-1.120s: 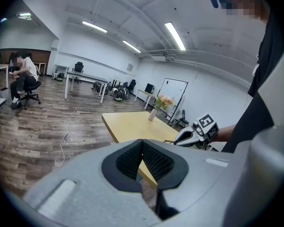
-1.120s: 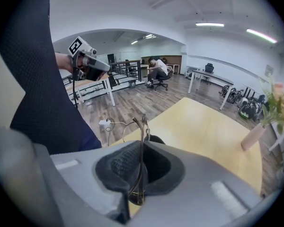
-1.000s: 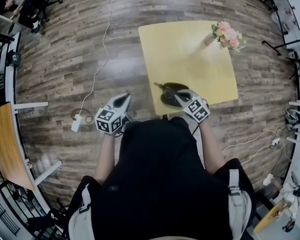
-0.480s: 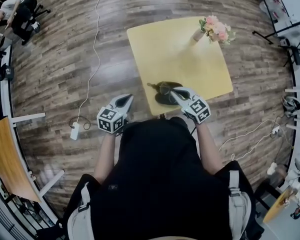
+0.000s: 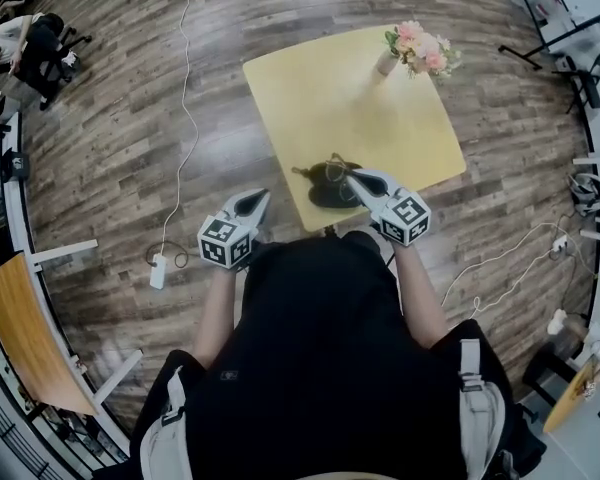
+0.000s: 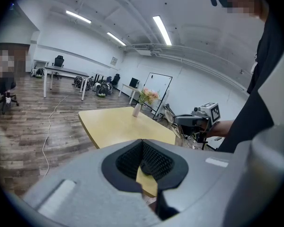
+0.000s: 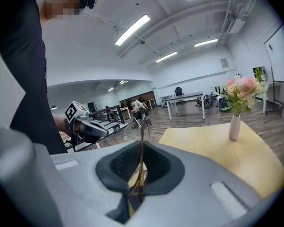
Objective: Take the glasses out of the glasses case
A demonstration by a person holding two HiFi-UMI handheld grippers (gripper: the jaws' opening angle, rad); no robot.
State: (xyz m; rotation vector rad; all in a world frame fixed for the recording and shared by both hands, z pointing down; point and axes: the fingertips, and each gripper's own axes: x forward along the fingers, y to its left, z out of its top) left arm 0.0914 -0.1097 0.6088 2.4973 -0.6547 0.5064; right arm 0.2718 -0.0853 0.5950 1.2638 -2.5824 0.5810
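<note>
Right gripper is clamped on the glasses. In the right gripper view the jaws are pinched on a thin part of the frame, and the glasses stand up from between them. In the head view the glasses are seen at the far rim of the dark case; contact with the case cannot be told. The case is lying at the near edge of the yellow table. In the left gripper view the glasses are seen at the right gripper's tip, raised above tabletop level.

Left gripper is held off the table's near left side, over the wood floor, well apart from the case. Its jaws are closed together, nothing between them.

A vase of pink flowers is placed near the table's far right corner, well apart from the case.
</note>
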